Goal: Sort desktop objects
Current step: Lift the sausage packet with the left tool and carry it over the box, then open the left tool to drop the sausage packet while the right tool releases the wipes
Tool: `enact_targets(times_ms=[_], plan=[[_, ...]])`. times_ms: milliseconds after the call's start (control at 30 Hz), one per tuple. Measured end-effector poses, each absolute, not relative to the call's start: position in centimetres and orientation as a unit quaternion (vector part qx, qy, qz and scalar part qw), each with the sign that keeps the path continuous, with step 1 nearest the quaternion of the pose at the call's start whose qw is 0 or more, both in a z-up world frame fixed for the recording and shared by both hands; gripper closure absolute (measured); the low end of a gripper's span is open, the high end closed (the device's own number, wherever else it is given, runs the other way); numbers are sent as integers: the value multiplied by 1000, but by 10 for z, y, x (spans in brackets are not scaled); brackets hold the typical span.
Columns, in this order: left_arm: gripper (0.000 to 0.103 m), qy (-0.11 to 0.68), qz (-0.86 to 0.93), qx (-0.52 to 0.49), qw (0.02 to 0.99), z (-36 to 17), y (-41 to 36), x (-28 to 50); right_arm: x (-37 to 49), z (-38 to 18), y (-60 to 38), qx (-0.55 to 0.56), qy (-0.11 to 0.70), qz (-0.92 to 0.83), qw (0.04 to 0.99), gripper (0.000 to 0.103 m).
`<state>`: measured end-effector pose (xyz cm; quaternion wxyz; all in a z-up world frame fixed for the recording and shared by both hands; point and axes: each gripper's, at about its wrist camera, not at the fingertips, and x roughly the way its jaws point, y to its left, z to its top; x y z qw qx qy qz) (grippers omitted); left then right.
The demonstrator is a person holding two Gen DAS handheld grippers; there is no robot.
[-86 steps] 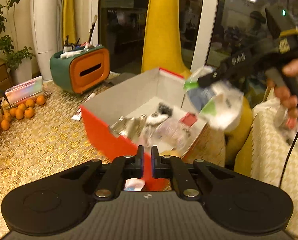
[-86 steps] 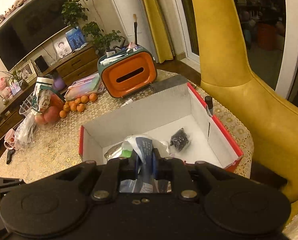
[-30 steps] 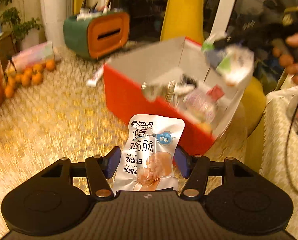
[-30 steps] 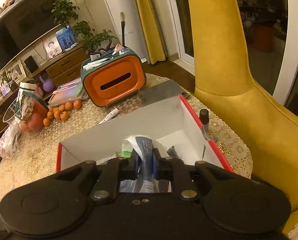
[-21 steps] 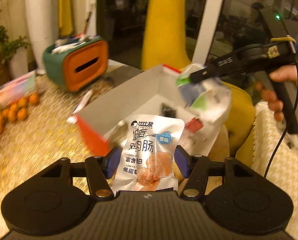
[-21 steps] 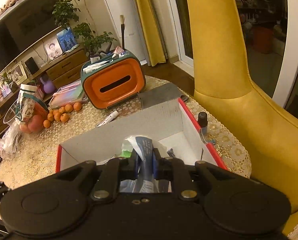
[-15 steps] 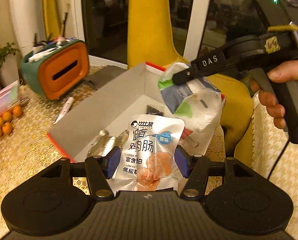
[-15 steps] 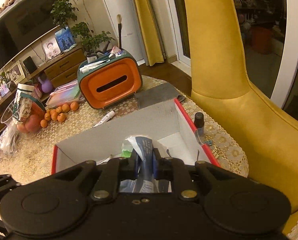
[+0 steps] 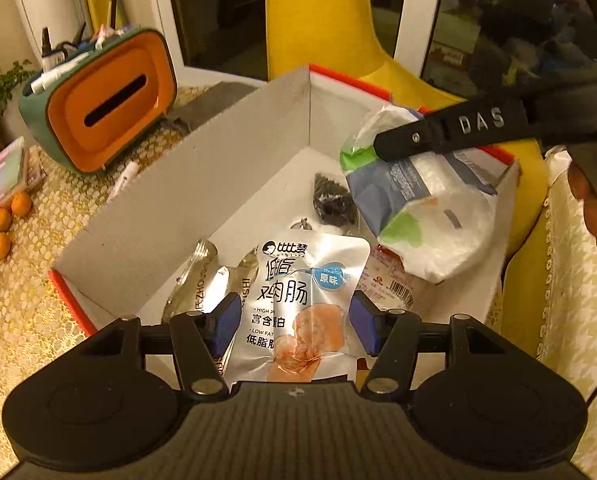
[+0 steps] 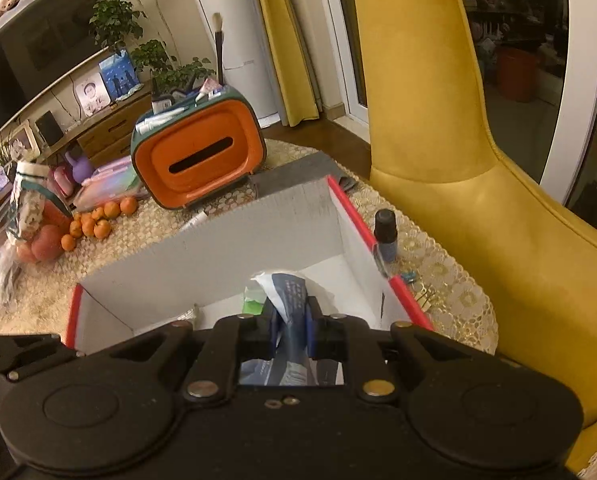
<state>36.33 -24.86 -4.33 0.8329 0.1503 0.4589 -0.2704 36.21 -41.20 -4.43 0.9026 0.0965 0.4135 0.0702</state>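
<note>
A silver snack packet (image 9: 298, 280) with a pink sausage picture stands upright between the blue pads of my left gripper (image 9: 294, 322), which is shut on it. It hangs over the near end of the red box with white inner walls (image 9: 202, 184). My right gripper (image 10: 291, 320) is shut on a crumpled blue, white and green bag (image 10: 286, 292) above the same box (image 10: 258, 232). In the left wrist view that bag (image 9: 426, 216) dangles from the right gripper's black finger (image 9: 450, 132) over the box's right side.
Inside the box lie silver packets (image 9: 202, 280), a black clump (image 9: 332, 200) and a red-labelled packet. An orange and green organizer (image 10: 198, 160) stands behind it, with oranges (image 10: 98, 220) to its left. A dark bottle (image 10: 385, 236) stands by the box's right rim. A yellow chair (image 10: 438, 160) is close on the right.
My left gripper has carried the snack packet rightwards from in front of the box to above its inside. The right gripper with its bag has sunk a little toward the box.
</note>
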Motion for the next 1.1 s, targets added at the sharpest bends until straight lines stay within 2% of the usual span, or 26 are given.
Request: enact_targets(times_ms=[133, 400, 467, 500, 567, 633, 1100], plan=[[44, 476, -275, 154, 821, -52, -252, 364, 361, -50, -406, 93, 414, 77, 902, 89], [42, 484, -271, 142, 820, -59, -247, 360, 359, -53, -402, 91, 421, 89, 898, 79], [39, 483, -265, 138, 823, -58, -244, 358, 357, -54, -403, 96, 422, 91, 897, 76], [39, 481, -264, 136, 825, -58, -245, 360, 356, -54, -403, 99, 423, 93, 896, 70], [33, 476, -261, 129, 830, -56, -241, 358, 354, -55, -403, 104, 425, 98, 894, 59], [23, 470, -259, 120, 835, -53, -237, 356, 351, -55, -402, 105, 424, 102, 894, 54], [22, 429, -265, 70, 860, -16, -212, 323, 321, -21, -391, 93, 403, 124, 902, 41]])
